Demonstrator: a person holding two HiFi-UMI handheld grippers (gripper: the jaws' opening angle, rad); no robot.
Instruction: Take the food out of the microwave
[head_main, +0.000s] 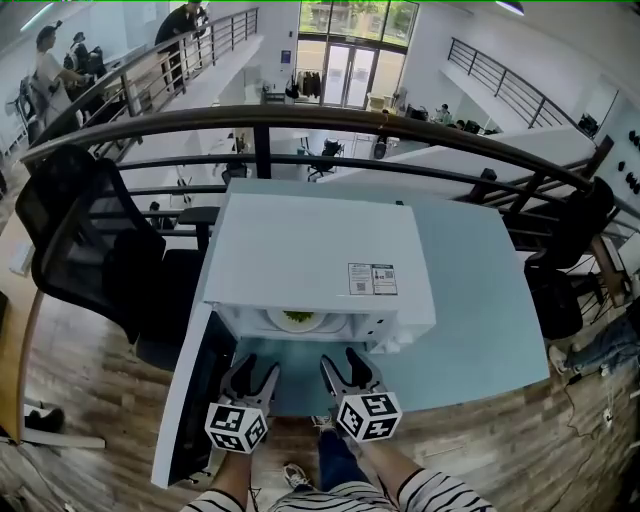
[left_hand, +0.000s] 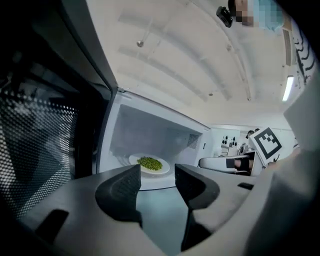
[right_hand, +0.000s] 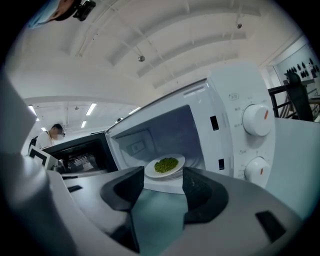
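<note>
Left gripper (head_main: 253, 373), right gripper (head_main: 343, 363): jaws apart, empty, just before microwave (head_main: 310, 245). Door (head_main: 190, 400) open. Plate (right_hand: 150, 172) of green food (right_hand: 166, 164) inside.

In the head view, the top of the microwave (head_main: 320, 250) covers most of the cavity. At centre frame only the front rim of the plate (head_main: 280, 322) and a little green food (head_main: 298, 317) show, and its kind cannot be told. The label (head_main: 372, 278) on that top is too small to read. The striped sleeves (head_main: 420, 492) are cut by the lower edge.

In the left gripper view the dark door (left_hand: 40, 150) runs off the left edge. The plate's near-left rim sits behind a jaw of the left hand-held gripper (left_hand: 157, 172).

In the right gripper view, print beside the knobs (right_hand: 256, 120) is unreadable.
</note>
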